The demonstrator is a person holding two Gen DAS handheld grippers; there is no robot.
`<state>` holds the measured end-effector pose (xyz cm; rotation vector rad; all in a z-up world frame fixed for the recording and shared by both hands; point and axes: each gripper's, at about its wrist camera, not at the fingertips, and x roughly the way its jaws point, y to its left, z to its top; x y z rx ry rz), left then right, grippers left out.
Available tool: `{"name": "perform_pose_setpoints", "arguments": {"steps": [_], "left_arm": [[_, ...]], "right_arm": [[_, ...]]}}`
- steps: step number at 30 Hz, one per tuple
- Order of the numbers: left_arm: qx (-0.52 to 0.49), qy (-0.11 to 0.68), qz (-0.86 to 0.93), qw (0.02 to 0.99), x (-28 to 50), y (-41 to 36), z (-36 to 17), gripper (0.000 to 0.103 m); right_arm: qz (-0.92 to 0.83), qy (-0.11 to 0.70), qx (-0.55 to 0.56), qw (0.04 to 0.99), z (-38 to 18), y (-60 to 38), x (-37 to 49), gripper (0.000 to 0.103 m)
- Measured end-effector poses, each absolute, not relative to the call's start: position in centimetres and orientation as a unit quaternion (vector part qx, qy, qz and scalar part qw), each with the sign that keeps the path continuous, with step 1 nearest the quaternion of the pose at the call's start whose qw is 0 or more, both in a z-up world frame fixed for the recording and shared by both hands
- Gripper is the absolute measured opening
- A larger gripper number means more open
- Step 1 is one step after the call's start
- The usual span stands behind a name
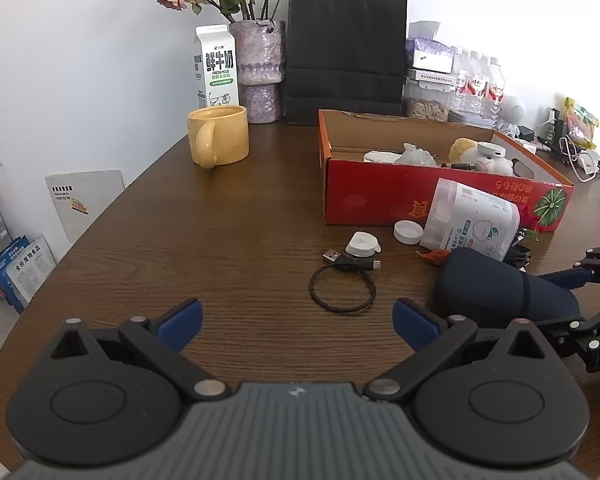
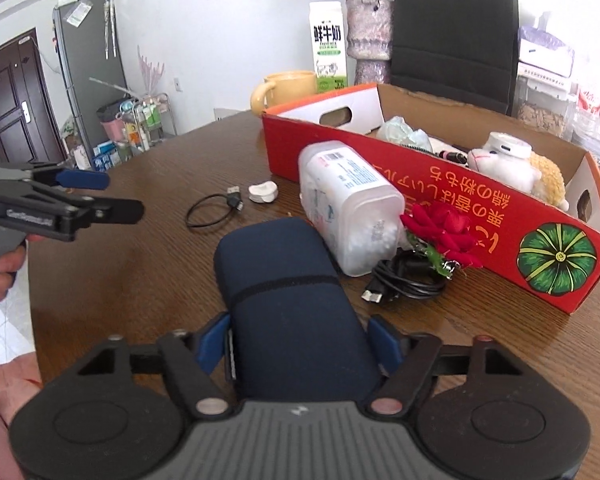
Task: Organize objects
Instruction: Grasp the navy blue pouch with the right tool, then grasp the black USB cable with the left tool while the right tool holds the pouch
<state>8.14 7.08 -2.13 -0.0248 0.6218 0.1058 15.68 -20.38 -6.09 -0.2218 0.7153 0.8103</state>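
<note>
A navy zip case (image 2: 284,280) lies on the wooden table (image 2: 140,264), and my right gripper (image 2: 300,332) is shut on its near end with a blue pad pressed on each side. In the left wrist view the same navy case (image 1: 500,288) sits at the right with the right gripper (image 1: 568,300) around its end. My left gripper (image 1: 298,320) stands open over bare table with nothing between its fingers; it also shows as the left gripper (image 2: 112,196) at the left edge of the right wrist view. An open red cardboard box (image 1: 380,196) holds plush toys and small items.
In front of the box lie a white plastic jar (image 2: 348,200) on its side, its lid (image 1: 408,232), a small white object (image 1: 362,244), a looped black cable (image 1: 342,288), a red rose (image 2: 440,228) and a cable bundle (image 2: 408,280). A yellow mug (image 1: 218,136), milk carton (image 1: 216,68) and black bag (image 1: 346,52) stand at the back.
</note>
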Motion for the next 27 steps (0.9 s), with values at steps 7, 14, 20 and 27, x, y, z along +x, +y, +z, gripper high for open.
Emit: {"name": "perform_pose_setpoints", "arguments": {"steps": [7, 14, 20, 27], "left_arm": [[-0.017, 0.309, 0.055, 0.949, 8.3, 7.1, -2.2, 0.103], [-0.017, 0.311, 0.05, 0.949, 8.5, 6.9, -2.4, 0.103], [-0.016, 0.32, 0.048, 0.946, 9.2, 6.9, -2.8, 0.103], [-0.008, 0.325, 0.035, 0.945, 11.3, 6.4, -3.2, 0.103]], "right_arm": [[0.358, 0.319, -0.103, 0.872, -6.2, -20.6, 13.1, 0.068], [0.372, 0.338, -0.124, 0.855, -6.4, -19.2, 13.8, 0.08], [0.38, 0.326, -0.121, 0.857, -6.5, -18.5, 14.2, 0.062], [0.351, 0.295, -0.101, 0.883, -6.2, -20.7, 12.0, 0.061]]}}
